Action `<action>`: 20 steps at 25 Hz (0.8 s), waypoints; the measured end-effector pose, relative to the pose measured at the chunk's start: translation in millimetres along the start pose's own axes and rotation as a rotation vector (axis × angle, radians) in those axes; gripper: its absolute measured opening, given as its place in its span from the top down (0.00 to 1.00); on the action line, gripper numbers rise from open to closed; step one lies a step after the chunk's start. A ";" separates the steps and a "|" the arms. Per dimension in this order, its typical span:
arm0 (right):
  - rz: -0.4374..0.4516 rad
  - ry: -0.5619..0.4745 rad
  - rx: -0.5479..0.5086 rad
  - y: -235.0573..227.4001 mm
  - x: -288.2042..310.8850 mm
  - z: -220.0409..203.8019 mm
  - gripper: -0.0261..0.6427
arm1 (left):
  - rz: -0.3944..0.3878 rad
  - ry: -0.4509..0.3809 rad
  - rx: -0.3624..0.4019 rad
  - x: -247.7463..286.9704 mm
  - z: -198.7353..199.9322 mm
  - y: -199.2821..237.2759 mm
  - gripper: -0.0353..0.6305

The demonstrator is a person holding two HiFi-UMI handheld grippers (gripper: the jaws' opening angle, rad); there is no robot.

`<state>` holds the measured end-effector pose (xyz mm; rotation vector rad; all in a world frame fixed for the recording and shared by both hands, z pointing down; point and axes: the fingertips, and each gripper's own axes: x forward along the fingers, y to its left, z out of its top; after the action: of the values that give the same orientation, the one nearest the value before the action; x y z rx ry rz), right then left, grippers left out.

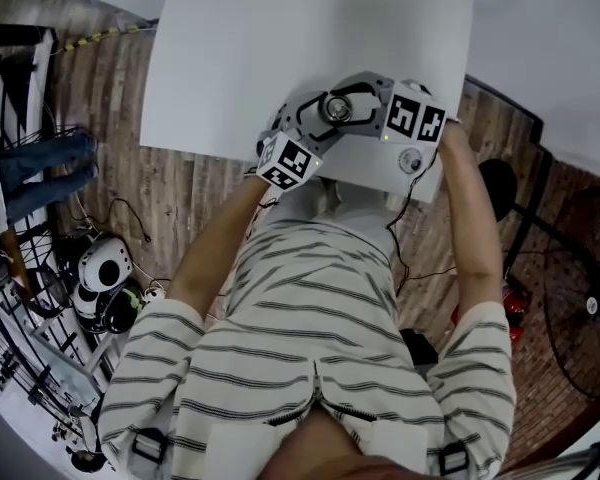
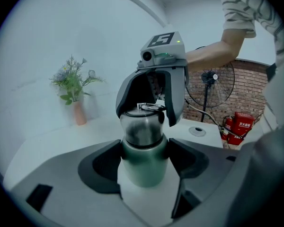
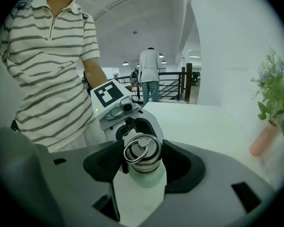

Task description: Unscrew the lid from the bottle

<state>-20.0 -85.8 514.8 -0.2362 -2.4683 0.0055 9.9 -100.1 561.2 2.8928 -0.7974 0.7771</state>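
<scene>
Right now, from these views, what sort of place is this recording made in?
Probably an indoor lab or office workspace: a white table, a standing fan and red fire extinguishers by a brick wall, a railing onto an open hall.

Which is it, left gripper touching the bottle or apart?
Touching. Left gripper view: the left gripper clamps the bottle, both jaws pressed against its green sides.

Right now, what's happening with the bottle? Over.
Left tongs shut on green metal bottle. Right tongs shut on its steel ring-topped lid, still seated. Nothing blocking.
</scene>
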 end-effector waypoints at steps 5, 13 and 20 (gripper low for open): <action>0.005 0.016 -0.008 -0.1 0.5 0.1 0.57 | -0.002 0.001 0.000 -0.1 -0.3 0.7 0.47; -0.020 0.009 0.014 -1.1 0.8 1.2 0.56 | -0.005 0.004 0.001 -0.7 0.2 0.8 0.47; -0.154 -0.084 0.136 -4.8 -3.6 9.6 0.43 | -0.003 0.008 0.001 -0.3 -2.3 -0.9 0.47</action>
<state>-23.9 -90.6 505.3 0.0136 -2.5506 0.1200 9.1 -98.8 563.2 2.8891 -0.7918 0.7887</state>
